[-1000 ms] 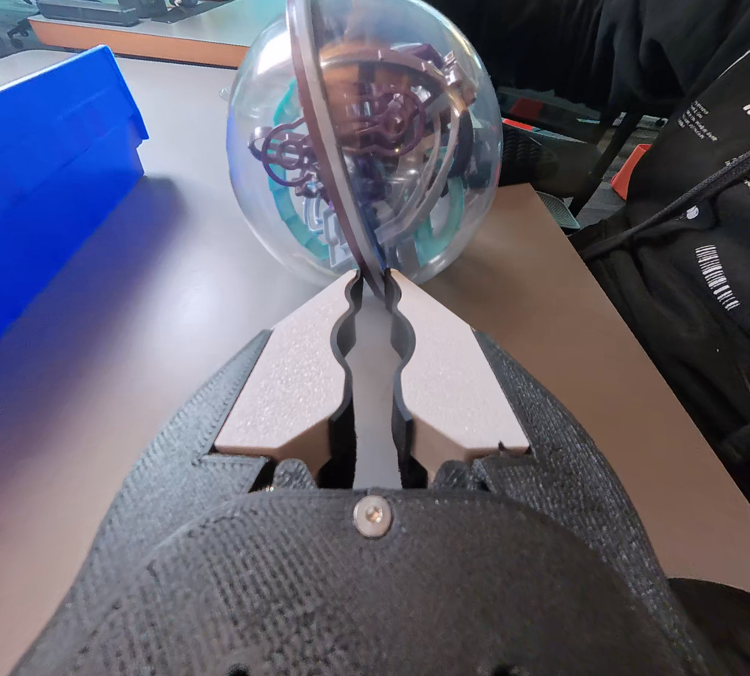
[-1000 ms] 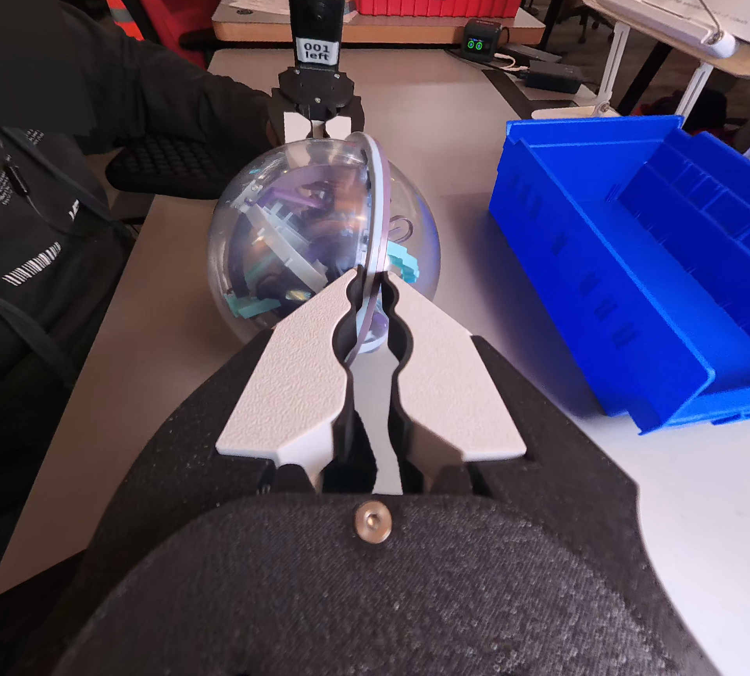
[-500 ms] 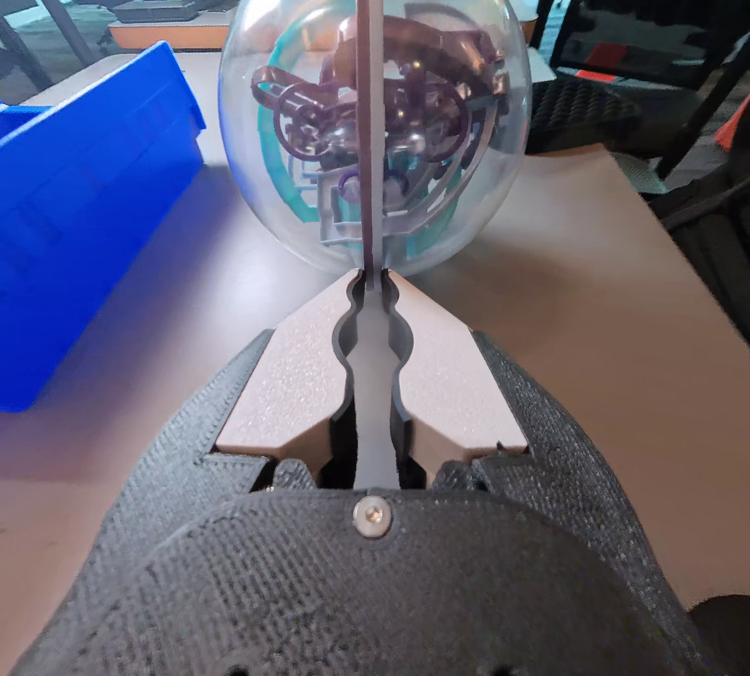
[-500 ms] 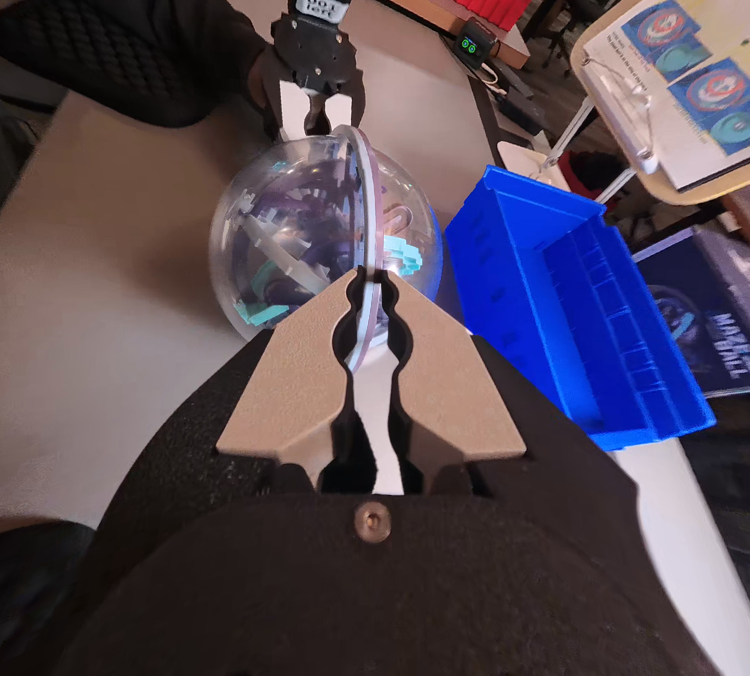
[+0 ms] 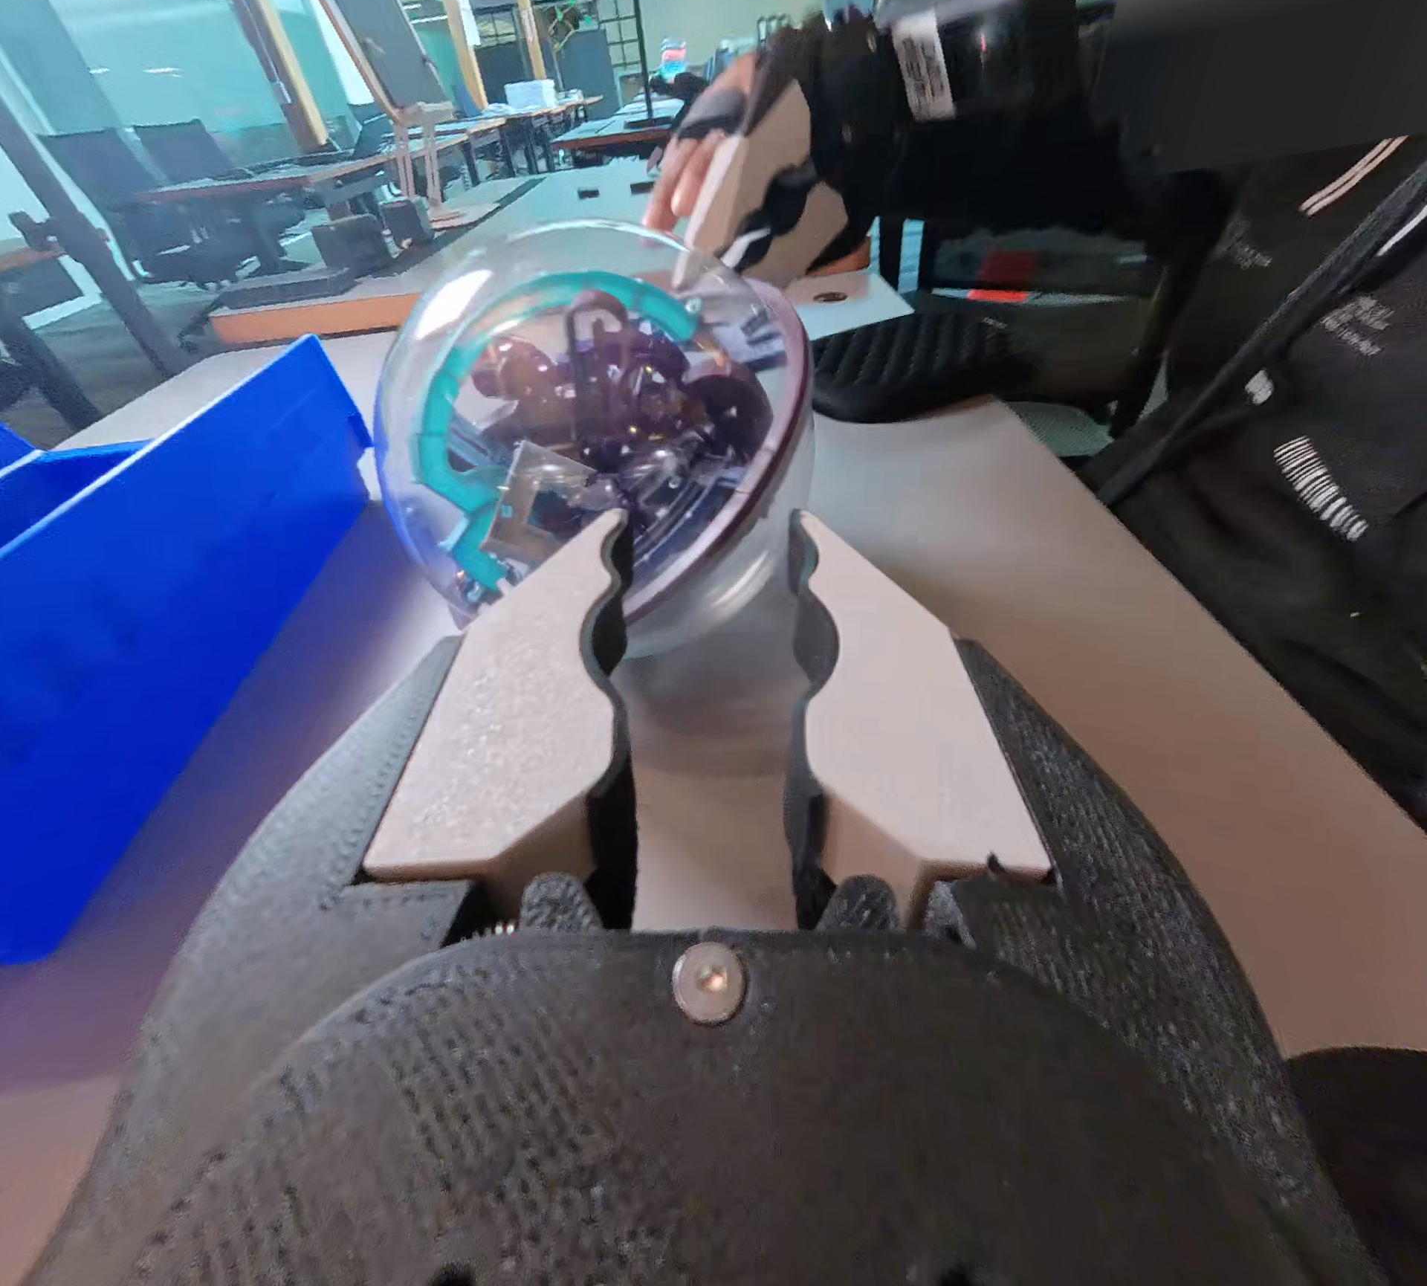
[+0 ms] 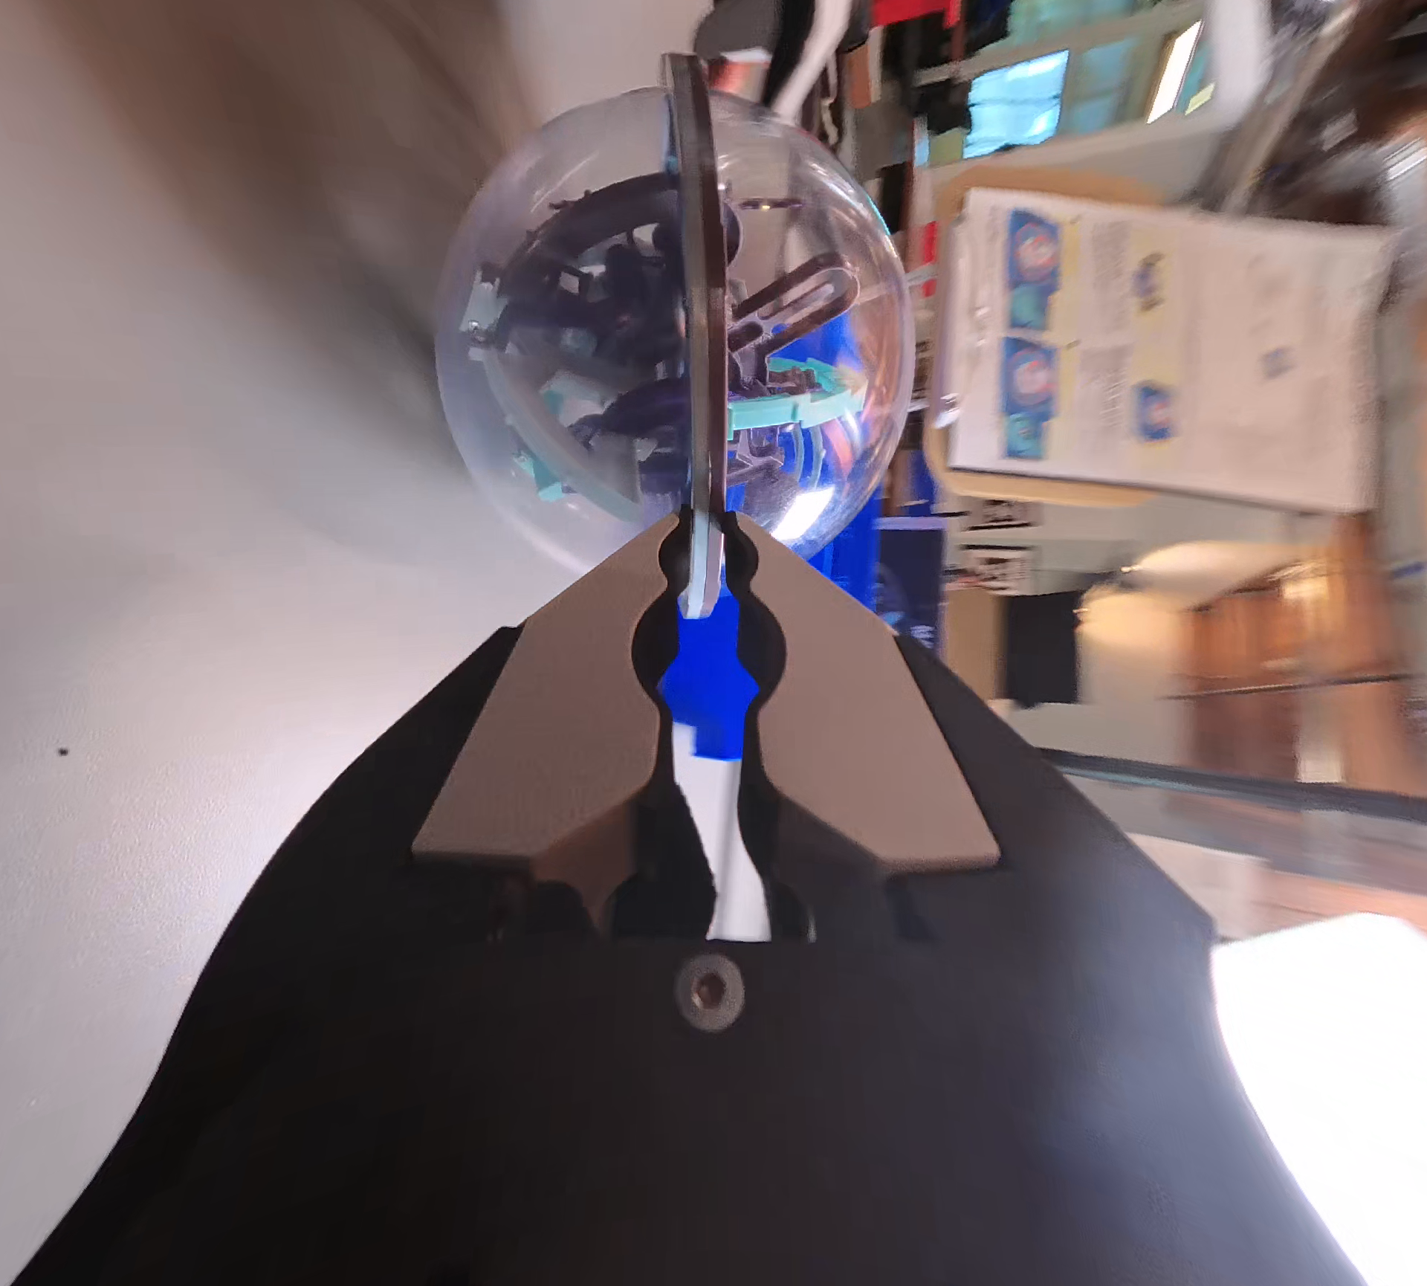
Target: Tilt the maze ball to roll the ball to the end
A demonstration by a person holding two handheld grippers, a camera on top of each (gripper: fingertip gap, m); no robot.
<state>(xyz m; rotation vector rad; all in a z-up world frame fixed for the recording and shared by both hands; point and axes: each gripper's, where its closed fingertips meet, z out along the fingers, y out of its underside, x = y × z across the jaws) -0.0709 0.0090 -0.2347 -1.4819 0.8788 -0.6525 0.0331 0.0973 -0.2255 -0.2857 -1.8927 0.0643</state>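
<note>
The clear maze ball (image 5: 594, 430), with teal and purple tracks inside, hangs tilted above the table, held by its rim.

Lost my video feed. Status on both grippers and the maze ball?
Left gripper open, off the maze ball. Right gripper shut on its rim. Blue bin close beside it.
</note>
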